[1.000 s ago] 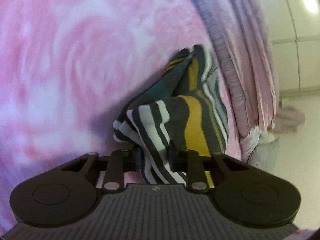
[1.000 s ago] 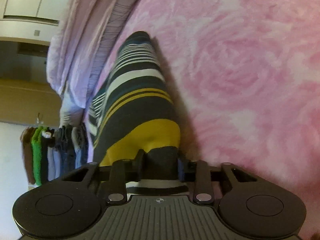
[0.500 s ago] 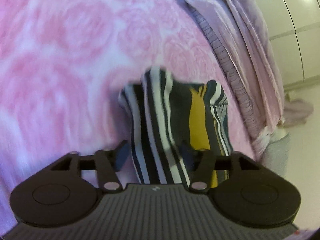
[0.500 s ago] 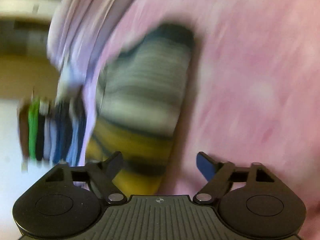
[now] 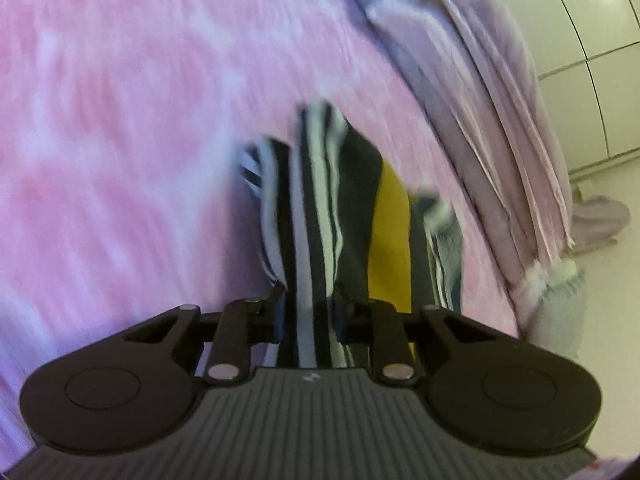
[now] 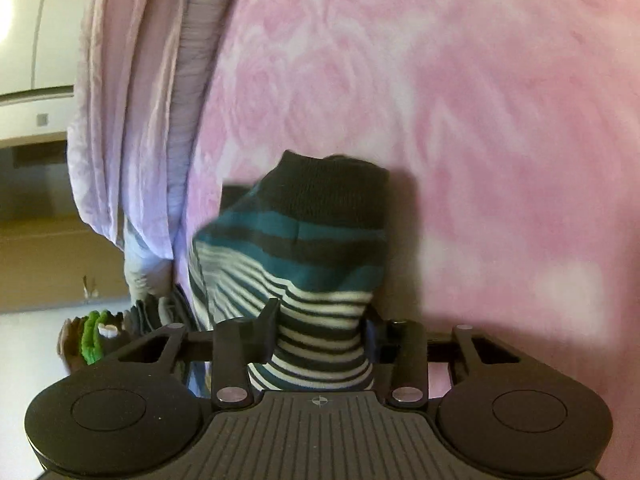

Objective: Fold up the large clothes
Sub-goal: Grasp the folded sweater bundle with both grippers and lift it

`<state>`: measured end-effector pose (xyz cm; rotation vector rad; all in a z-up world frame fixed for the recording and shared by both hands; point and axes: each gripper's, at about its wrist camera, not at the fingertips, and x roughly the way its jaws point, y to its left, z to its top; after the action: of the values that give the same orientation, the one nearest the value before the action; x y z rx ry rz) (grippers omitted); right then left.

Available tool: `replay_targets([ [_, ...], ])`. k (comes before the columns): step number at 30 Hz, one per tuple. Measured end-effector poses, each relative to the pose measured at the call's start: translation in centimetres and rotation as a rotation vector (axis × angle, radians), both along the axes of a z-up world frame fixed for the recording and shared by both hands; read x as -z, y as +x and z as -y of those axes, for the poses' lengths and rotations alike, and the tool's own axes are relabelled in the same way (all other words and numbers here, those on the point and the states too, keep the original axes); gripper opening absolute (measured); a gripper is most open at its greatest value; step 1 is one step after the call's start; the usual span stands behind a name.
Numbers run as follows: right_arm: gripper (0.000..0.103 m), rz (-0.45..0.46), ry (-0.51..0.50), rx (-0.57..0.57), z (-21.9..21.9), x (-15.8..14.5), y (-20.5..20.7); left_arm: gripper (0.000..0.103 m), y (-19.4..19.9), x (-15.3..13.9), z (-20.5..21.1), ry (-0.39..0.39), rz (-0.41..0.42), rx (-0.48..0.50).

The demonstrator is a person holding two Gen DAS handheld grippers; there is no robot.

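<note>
The striped sweater (image 5: 332, 208), with black, white and mustard bands, lies bunched on the pink bed cover (image 5: 120, 160). My left gripper (image 5: 310, 316) is shut on a black-and-white striped fold of it at the near end. In the right wrist view the same sweater (image 6: 312, 240) shows teal, black and white stripes with a dark ribbed hem on top. My right gripper (image 6: 320, 330) is shut on its thick striped fold. The rest of the garment beneath both grippers is hidden.
A crumpled lilac blanket (image 5: 492, 120) runs along the bed edge, also seen as the lilac blanket (image 6: 136, 100). White wardrobe doors (image 5: 592, 60) and pale floor lie beyond. Several garments (image 6: 96, 336) hang low at the left of the right wrist view.
Half a second ago both grippers stood open over the sweater. Both have since shut on it again, the right one now holding a teal-and-white striped part instead of the mustard band.
</note>
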<state>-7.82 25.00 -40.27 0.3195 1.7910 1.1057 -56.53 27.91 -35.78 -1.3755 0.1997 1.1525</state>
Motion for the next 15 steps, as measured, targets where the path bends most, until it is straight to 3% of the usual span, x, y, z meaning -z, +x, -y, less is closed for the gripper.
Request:
replay_targets([
  [3, 0.036, -0.085, -0.051, -0.035, 2.6, -0.5, -3.3, 0.017, -1.7, -1.0, -2.8, 0.022, -0.096, 0.017],
  [6, 0.045, -0.140, -0.086, -0.095, 3.8, -1.1, -4.6, 0.020, -1.8, -1.1, -4.9, -0.002, -0.143, 0.141],
  [9, 0.058, 0.031, -0.075, -0.237, 2.6, -3.6, -2.7, 0.028, -1.9, -1.7, -4.9, -0.012, -0.160, 0.185],
  [11, 0.074, 0.201, -0.020, -0.364, 1.0, -5.8, -1.2, 0.039, -2.9, -2.3, -4.2, -0.013, -0.145, 0.174],
  [13, 0.082, 0.331, 0.066, -0.437, -0.3, -7.3, 0.0, 0.049, -3.6, -2.4, -3.4, -0.022, -0.116, 0.169],
  [15, 0.084, 0.373, 0.116, -0.500, -2.2, -7.3, 0.8, 0.058, -3.9, -1.9, -3.1, -0.042, -0.084, 0.185],
])
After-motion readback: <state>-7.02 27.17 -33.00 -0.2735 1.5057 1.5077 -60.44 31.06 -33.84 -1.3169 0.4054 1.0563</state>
